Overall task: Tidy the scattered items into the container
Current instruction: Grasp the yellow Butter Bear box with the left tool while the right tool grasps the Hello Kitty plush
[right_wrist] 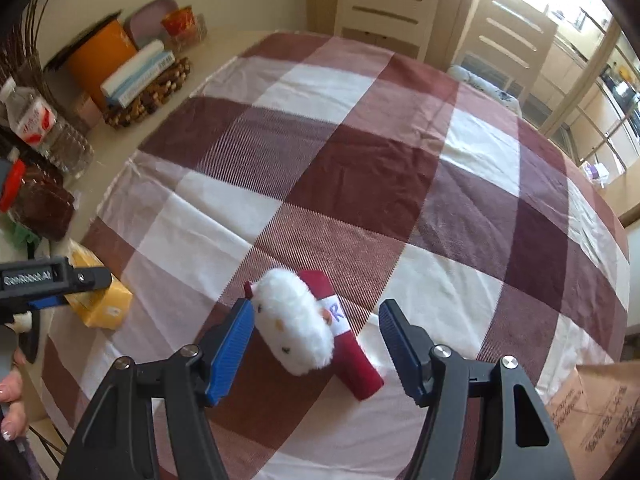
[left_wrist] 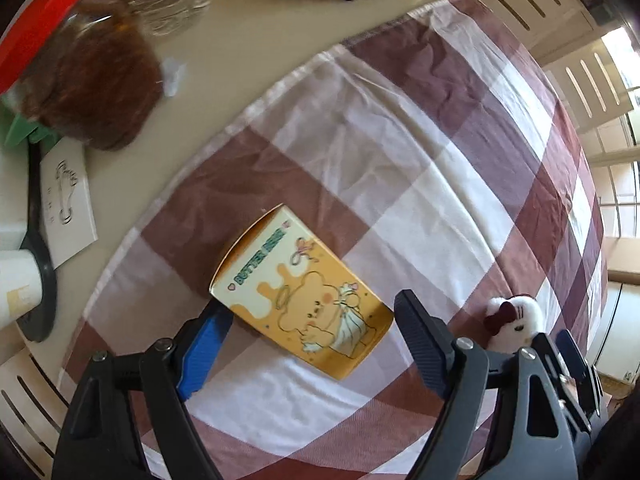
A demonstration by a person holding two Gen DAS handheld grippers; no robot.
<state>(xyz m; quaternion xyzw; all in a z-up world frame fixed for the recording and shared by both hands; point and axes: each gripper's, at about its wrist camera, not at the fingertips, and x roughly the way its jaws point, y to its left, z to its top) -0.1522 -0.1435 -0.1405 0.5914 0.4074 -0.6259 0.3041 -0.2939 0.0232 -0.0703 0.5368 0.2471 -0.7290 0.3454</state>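
Observation:
A yellow "Butter Bear" carton lies flat on the checked cloth. My left gripper points down over it, open, one finger on each side of the carton and neither pad pressing. A white plush toy with a dark red body lies on the cloth between the fingers of my right gripper, which is open and not touching it. The left wrist view shows the toy at the right, behind that gripper. A brown paper bag shows at the right wrist view's lower right corner.
On the bare table beyond the cloth's left edge stand a red-lidded jar, a water bottle, an orange tub, a beaded trivet and a white card. Slatted chairs ring the table. A hand shows at far left.

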